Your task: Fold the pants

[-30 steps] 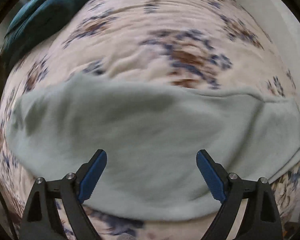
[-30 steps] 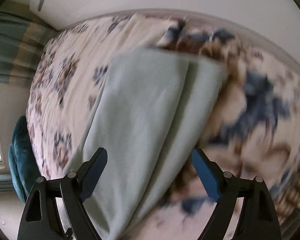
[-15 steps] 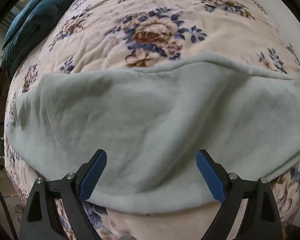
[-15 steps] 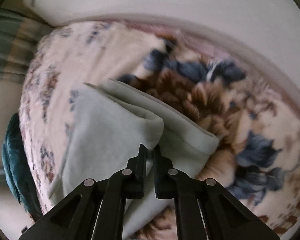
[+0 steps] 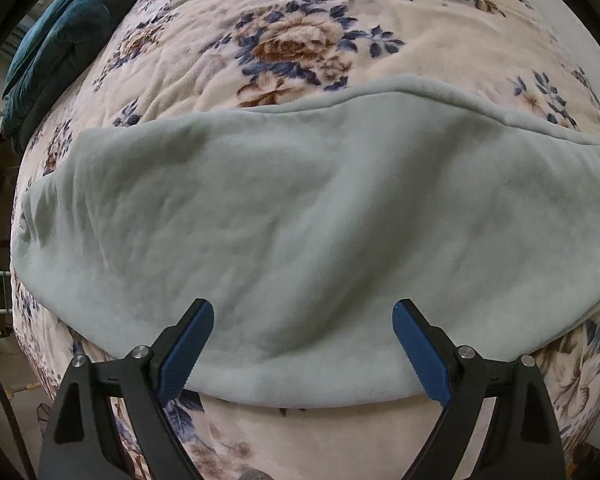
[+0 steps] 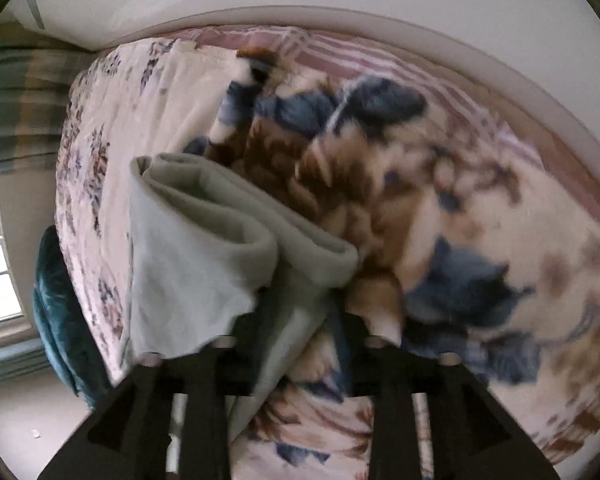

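**Two layers of soft fleece, one hem between the fingers**

Two thick layers show at the end of the pants (image 6: 204,264), which lie along the flowered bed cover (image 5: 300,12), already doubled lengthwise by the look of it. In the left wrist view the pale green cloth spreads across the whole middle of the picture, its near edge close to the near side of the bed.

The fabric looks like plush fleece: light, limp and bulky, with no stiffness to hold a crease. It should drape and sag when lifted, and the layers may slide on each other. The rolled hem at the leg end, or the thick seam along the far edge, looks the best place to take hold, pinching both layers at once.

The left gripper (image 5: 303,350) hangs above the near edge with its fingers (image 5: 188,344) spread wide, touching nothing. The right gripper (image 6: 300,320) is blurred; its fingers stand narrow and are opening, with cloth from the leg end between them. Whether they press on it I cannot tell.

Against the earlier frames, the left view is steadier and sits slightly lower over the cloth. The right fingers, wide a second ago and then snapped shut, are now parting, and the hem sits closer.
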Demonstrator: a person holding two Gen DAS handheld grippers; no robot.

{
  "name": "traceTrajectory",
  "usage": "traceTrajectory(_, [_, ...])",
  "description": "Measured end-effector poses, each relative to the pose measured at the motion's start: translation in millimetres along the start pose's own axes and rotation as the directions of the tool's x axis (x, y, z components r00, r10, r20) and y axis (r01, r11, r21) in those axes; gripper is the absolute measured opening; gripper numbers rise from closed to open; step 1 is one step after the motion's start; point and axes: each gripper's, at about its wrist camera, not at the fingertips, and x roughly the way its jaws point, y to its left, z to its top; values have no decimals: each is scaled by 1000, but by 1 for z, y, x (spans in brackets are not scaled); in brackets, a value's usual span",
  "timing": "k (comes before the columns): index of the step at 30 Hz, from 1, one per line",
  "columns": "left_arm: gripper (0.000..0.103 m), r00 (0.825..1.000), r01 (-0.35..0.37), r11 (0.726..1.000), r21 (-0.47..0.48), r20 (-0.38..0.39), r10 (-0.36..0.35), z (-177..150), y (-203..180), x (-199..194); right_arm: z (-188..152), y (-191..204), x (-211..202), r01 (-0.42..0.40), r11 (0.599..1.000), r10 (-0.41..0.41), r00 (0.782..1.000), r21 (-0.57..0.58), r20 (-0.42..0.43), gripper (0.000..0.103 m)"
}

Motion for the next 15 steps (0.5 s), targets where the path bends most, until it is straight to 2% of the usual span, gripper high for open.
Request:
traceTrajectory(2, [92,1000,1,1000,1,-7,-1,1,-2,0,5,1,4,-28,1000,28,1000,0,3,37])
traceTrajectory(4, [92,1000,8,1000,-3,-8,-8,3,-3,-1,7,3,5,4,1000,-4,1000,17,13,37])
traceTrajectory(7, [92,1000,8,1000,2,3,-8,5,-5,-5,-2,6,-9,-20,995,13,997,94,77,37])
traceTrajectory(10, [92,1000,-6,1000,22,20,5,6,-10,-8,-11,10,-33,-70,994,55,985,89,161,38])
traceTrajectory(11, [92,1000,1,1000,26,28,-1,7,-11,-9,-12,13,-40,-91,993,76,980,74,182,40])
traceTrajectory(13, [92,998,35,999,35,42,-36,8,-15,-10,-11,20,-38,-124,991,115,979,44,168,61])
traceTrajectory(15, [92,998,48,998,41,39,-50,9,-19,-10,-6,29,-24,-125,992,121,985,20,123,63])
